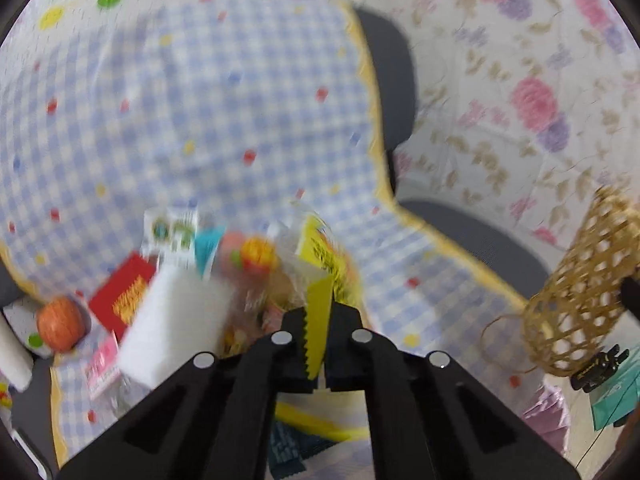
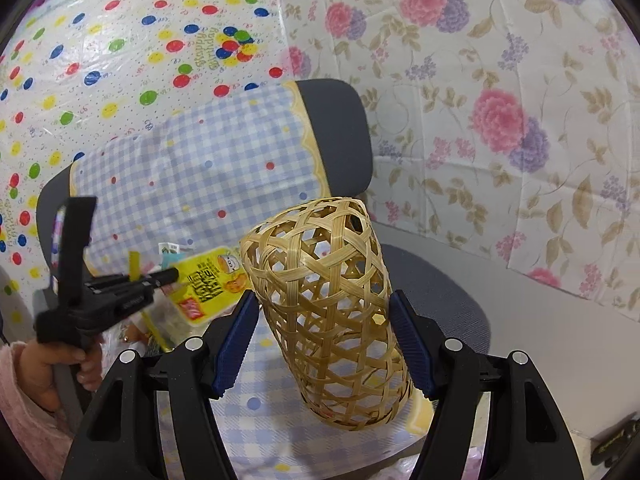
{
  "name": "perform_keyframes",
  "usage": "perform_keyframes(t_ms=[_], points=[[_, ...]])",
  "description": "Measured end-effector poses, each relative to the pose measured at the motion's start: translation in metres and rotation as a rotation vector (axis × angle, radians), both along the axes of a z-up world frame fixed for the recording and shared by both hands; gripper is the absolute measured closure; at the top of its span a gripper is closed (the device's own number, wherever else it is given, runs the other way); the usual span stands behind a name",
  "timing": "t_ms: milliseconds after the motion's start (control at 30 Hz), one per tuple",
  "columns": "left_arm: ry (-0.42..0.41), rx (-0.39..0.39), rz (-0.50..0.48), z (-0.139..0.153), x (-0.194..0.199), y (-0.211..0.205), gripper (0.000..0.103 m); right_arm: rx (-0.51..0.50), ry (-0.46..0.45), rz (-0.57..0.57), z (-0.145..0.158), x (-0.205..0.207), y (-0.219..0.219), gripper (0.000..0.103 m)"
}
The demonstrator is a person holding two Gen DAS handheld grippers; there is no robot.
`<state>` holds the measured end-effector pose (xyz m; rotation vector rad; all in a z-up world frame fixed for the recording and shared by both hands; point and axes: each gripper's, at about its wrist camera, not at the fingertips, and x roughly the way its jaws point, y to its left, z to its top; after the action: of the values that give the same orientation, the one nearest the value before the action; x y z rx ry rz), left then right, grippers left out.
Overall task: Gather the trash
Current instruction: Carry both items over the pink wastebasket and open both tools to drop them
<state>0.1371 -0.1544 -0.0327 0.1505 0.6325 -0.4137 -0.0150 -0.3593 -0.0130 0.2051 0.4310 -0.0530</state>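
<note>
The left tool (image 1: 319, 334) was clamped on a yellow wrapper's (image 1: 320, 300) serrated edge above the chair's trash pile (image 1: 224, 264); thin, light, probably slippery film. The right tool (image 2: 320, 340) gripped the stiff, airy woven basket (image 2: 328, 304) by its sides.

Both tongs are matte black plastic with round silver screws; the right tongs (image 2: 324, 340) carry ribbed blue pads — a fuzzy pink sleeve (image 2: 24, 412) shows near left.
</note>
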Motion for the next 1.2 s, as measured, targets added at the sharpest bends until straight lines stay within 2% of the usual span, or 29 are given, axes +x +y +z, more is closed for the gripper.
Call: perform_keyframes(t_ms=[167,333,500,900,1067,1200], points=[[-0.089,-0.073,-0.078,0.041,-0.033,-0.007,0.103,-0.018,-0.04,-0.032,0.018,-0.025,-0.009,0.036],[-0.128,-0.106,-0.155,0.054,-0.077,-0.014,0.103,-0.018,-0.041,-0.05,0.025,-0.053,-0.013,0.036],[-0.112,-0.117,-0.251,0.044,-0.117,-0.026,0.103,-0.034,-0.001,-0.09,0.018,-0.081,-0.016,0.038],[-0.012,-0.119,-0.547,0.004,-0.195,-0.077,0.103,-0.048,0.144,-0.229,-0.027,-0.157,-0.03,0.039],[-0.002,-0.104,-0.671,-0.008,-0.225,-0.102,0.103,-0.014,0.174,-0.284,-0.045,-0.18,-0.045,0.039],[0.019,-0.1,-0.733,-0.016,-0.235,-0.118,0.103,0.009,0.181,-0.318,-0.053,-0.192,-0.059,0.039]])
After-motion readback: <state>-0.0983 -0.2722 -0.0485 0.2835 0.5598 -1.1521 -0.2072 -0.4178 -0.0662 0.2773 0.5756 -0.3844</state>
